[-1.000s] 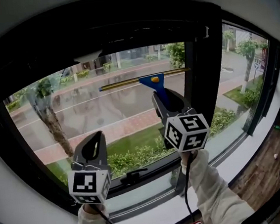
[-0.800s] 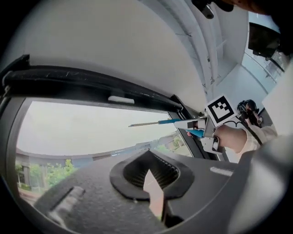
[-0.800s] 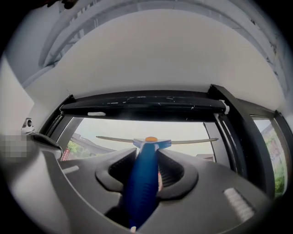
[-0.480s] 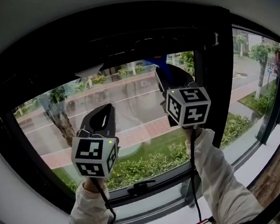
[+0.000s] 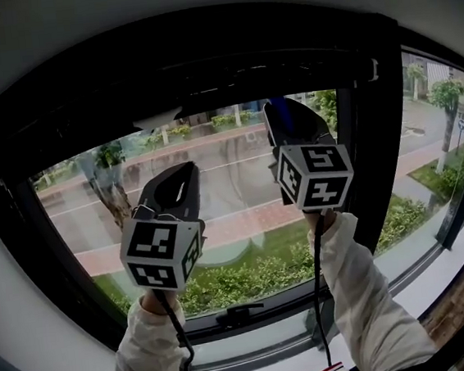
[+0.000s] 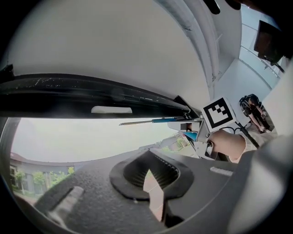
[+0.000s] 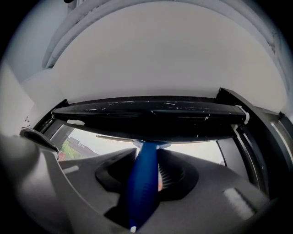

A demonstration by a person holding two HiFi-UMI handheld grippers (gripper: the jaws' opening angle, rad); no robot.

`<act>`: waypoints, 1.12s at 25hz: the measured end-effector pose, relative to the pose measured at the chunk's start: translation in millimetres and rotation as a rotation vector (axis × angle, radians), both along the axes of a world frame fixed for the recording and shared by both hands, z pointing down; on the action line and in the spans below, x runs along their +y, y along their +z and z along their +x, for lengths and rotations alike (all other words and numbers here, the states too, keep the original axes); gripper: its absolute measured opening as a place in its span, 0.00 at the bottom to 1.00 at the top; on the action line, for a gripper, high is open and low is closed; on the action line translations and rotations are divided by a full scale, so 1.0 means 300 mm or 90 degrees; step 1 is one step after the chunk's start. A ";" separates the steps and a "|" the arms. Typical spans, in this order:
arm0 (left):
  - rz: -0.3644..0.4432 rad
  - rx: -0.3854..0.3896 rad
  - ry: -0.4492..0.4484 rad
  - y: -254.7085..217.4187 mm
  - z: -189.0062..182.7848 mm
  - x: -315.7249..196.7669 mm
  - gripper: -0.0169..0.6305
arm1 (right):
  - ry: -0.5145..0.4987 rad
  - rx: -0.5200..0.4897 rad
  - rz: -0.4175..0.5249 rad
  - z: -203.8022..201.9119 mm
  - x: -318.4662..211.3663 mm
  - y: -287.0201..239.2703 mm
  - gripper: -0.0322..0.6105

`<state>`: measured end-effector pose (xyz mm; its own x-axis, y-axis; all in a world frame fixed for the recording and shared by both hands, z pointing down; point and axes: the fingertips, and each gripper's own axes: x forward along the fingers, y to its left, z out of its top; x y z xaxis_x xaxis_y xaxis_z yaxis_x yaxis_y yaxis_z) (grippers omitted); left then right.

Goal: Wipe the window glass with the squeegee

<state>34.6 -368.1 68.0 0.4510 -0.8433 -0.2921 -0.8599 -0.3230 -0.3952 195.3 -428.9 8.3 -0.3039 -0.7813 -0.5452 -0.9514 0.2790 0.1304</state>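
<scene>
My right gripper (image 5: pixel 288 123) is raised high against the window glass (image 5: pixel 224 185) and is shut on the blue handle (image 7: pixel 143 183) of the squeegee. In the right gripper view its blade (image 7: pixel 116 137) lies along the top of the pane, just under the black upper frame (image 7: pixel 151 116). In the head view the gripper hides most of the squeegee. The left gripper view catches the squeegee (image 6: pixel 153 121) from the side, next to the right gripper's marker cube (image 6: pixel 219 113). My left gripper (image 5: pixel 174 186) hovers lower left of it, shut and holding nothing, a little off the glass.
A black vertical mullion (image 5: pixel 372 149) stands just right of the right gripper, with another pane (image 5: pixel 438 142) beyond it. A black window handle (image 5: pixel 239 313) sits on the lower frame above the white sill (image 5: pixel 259 367). Outside are a road, a tree and hedges.
The right gripper has carried the squeegee up from the middle of the pane to its top edge. The left gripper has risen too and shifted slightly right.
</scene>
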 end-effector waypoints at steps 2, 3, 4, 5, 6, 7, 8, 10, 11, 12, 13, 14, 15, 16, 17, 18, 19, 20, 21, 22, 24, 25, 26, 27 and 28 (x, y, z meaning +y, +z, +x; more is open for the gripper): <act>-0.003 0.003 0.003 0.006 0.003 -0.004 0.03 | -0.001 0.003 -0.003 -0.001 -0.002 0.007 0.28; -0.006 0.006 0.007 0.012 0.005 -0.005 0.03 | -0.001 0.004 -0.005 -0.002 -0.002 0.012 0.28; -0.009 0.008 0.010 0.019 0.009 -0.007 0.03 | -0.001 0.005 -0.007 -0.001 -0.002 0.018 0.28; -0.012 0.008 0.012 0.027 0.014 -0.009 0.03 | -0.001 0.004 -0.009 0.002 -0.002 0.024 0.28; -0.013 0.005 0.012 0.034 0.018 -0.009 0.03 | 0.000 0.003 -0.011 0.005 -0.001 0.030 0.28; -0.012 0.002 0.009 0.040 0.021 -0.008 0.03 | 0.000 0.002 -0.013 0.007 -0.001 0.037 0.28; -0.008 -0.002 0.005 0.045 0.022 -0.005 0.03 | 0.001 0.001 -0.014 0.008 -0.001 0.044 0.28; -0.003 -0.005 0.003 0.058 0.029 0.008 0.03 | 0.002 0.002 -0.018 0.010 -0.001 0.064 0.28; -0.003 -0.005 0.005 0.066 0.033 0.013 0.03 | 0.002 0.002 -0.021 0.011 0.000 0.075 0.28; -0.006 -0.004 0.008 0.076 0.037 0.016 0.03 | 0.003 0.002 -0.024 0.013 0.000 0.086 0.28; -0.010 -0.003 0.010 0.087 0.037 0.016 0.03 | 0.004 0.001 -0.026 0.014 0.000 0.097 0.28; -0.016 0.000 0.012 0.098 0.036 0.015 0.03 | 0.004 0.000 -0.029 0.014 0.000 0.108 0.28; -0.022 0.004 0.014 0.110 0.032 0.013 0.03 | 0.004 -0.002 -0.032 0.014 0.001 0.121 0.28; -0.028 0.007 0.015 0.121 0.028 0.011 0.03 | 0.004 -0.003 -0.035 0.013 0.001 0.133 0.28; -0.033 0.010 0.016 0.132 0.024 0.009 0.03 | 0.004 -0.005 -0.038 0.013 0.002 0.147 0.28; -0.038 0.012 0.017 0.143 0.020 0.007 0.03 | 0.004 -0.005 -0.041 0.012 0.003 0.159 0.28; -0.042 0.013 0.018 0.153 0.019 0.006 0.03 | 0.005 -0.005 -0.043 0.011 0.004 0.171 0.28; -0.046 0.014 0.019 0.162 0.019 0.004 0.03 | 0.005 -0.004 -0.046 0.011 0.005 0.182 0.28; -0.049 0.014 0.020 0.172 0.020 0.003 0.03 | 0.006 -0.003 -0.050 0.012 0.006 0.192 0.28; -0.053 0.014 0.023 0.181 0.023 0.003 0.03 | 0.006 -0.003 -0.053 0.012 0.007 0.202 0.28; -0.060 0.015 0.027 0.203 0.030 0.002 0.03 | 0.007 -0.003 -0.060 0.013 0.009 0.225 0.28; -0.064 0.015 0.028 0.216 0.033 0.003 0.03 | 0.007 -0.003 -0.064 0.013 0.011 0.238 0.28; -0.067 0.013 0.027 0.230 0.037 0.003 0.03 | 0.008 -0.003 -0.067 0.013 0.012 0.252 0.28; -0.070 0.012 0.027 0.245 0.040 0.004 0.03 | 0.009 -0.003 -0.070 0.012 0.013 0.266 0.28; -0.074 0.011 0.028 0.259 0.045 0.004 0.03 | 0.009 -0.003 -0.072 0.011 0.014 0.278 0.28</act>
<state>48.0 -366.8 145.7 0.4843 -0.8515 -0.2010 -0.8501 -0.4037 -0.3383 198.6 -424.7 91.7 -0.2896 -0.8424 -0.4544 -0.9560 0.2777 0.0945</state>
